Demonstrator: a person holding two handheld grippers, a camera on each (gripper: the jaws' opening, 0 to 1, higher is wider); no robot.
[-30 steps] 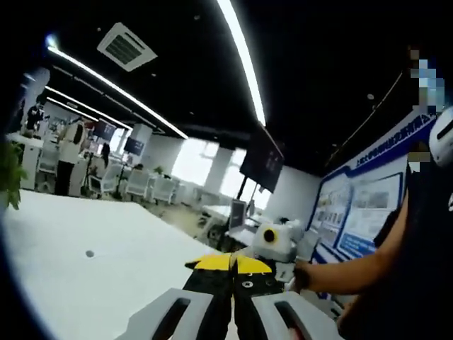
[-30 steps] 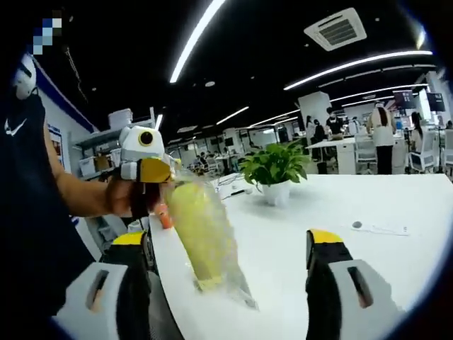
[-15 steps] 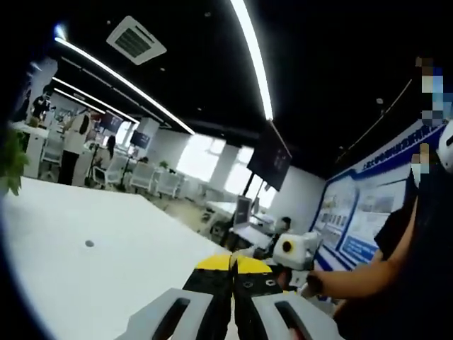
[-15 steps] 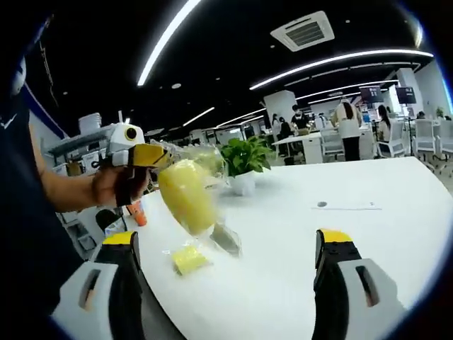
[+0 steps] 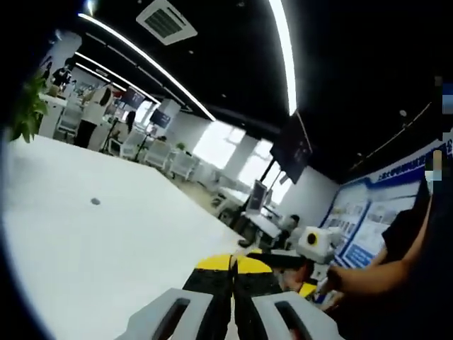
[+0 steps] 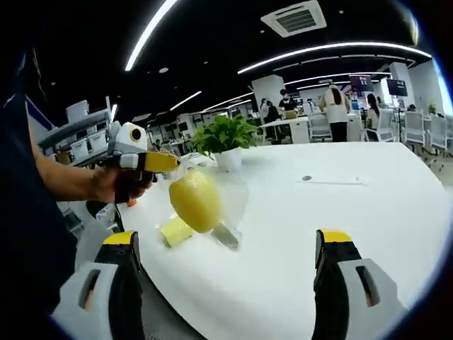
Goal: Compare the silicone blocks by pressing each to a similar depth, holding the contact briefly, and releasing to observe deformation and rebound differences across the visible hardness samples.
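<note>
Between our spread right gripper point(image 6: 226, 244) jaws, the left gripper point(image 6: 172, 163) pinches a clear bag point(image 6: 205, 202) of yellow silicone, now lower toward the white table point(image 6: 340, 212), small yellow block point(image 6: 175, 230) underneath.

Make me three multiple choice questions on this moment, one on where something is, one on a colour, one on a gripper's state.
1. Where is the small yellow block?
A. on the white table
B. between the right gripper's jaws
C. in the plant pot

2. What colour is the lump inside the clear bag?
A. red
B. yellow
C. blue

3. How do the right gripper's jaws stand?
A. shut on the bag
B. shut on nothing
C. wide apart

Key: 1 A, it lies on the table; 2 B, the lump is yellow; 3 C, a broad gap separates them.
</note>
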